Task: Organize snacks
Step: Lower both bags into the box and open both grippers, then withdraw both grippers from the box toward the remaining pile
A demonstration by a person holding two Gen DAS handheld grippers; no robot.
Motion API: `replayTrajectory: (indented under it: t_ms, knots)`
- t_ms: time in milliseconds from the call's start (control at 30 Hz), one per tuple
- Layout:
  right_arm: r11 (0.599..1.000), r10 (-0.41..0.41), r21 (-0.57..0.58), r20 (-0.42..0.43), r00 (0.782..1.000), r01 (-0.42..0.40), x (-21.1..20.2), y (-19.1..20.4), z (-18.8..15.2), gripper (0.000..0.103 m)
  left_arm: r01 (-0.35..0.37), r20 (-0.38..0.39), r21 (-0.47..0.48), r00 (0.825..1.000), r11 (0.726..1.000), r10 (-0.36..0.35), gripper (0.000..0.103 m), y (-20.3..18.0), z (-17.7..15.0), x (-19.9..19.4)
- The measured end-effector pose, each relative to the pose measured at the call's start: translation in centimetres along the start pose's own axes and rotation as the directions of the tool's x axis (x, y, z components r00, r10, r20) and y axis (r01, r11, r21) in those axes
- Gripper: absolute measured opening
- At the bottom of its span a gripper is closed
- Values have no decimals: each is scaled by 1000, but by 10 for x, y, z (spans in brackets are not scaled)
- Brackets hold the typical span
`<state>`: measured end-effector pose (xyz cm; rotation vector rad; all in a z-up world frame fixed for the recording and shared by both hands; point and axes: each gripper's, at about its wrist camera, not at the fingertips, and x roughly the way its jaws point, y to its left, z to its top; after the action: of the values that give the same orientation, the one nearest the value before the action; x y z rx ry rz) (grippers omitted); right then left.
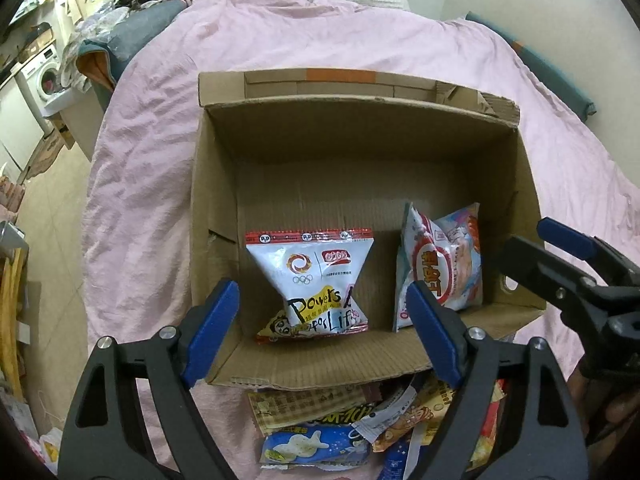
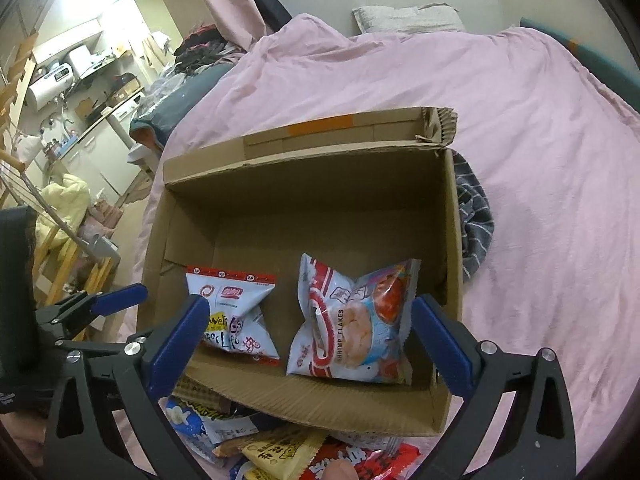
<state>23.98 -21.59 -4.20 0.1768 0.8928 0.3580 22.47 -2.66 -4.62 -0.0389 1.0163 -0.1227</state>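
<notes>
left wrist view shows us between picks: both the left gripper point(image 1: 324, 312) and right gripper point(image 2: 310, 344) hang wide-jawed and empty over the cardboard box point(image 1: 216, 208) holding two snack bags point(image 1: 316, 284), so next we reach for the loose snack pile point(image 1: 340, 428) at the box's near edge on the bed point(image 1: 160, 120).

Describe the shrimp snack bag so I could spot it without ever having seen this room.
Find the open cardboard box on the pink bedspread. Two bags lie on its floor near the front wall; the shrimp bag is the right one. Unlike the white bag with black and yellow lettering beside it, it has a red band, pale blue patches and the words SHRIMP FLAKES.
</notes>
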Motion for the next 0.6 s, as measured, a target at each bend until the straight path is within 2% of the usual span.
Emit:
replayTrajectory:
  t_ms: [367,600]
  knots:
    - [998,1,55,78,997,-5,-32,-6,0,103,9,71,-31,997,999,-7,83,5,-4,-24]
    - [997,-2,76,102,995,-6,-55,-5,-10,103,-14,168,-49,985,999,22,84,14,-12,-58]
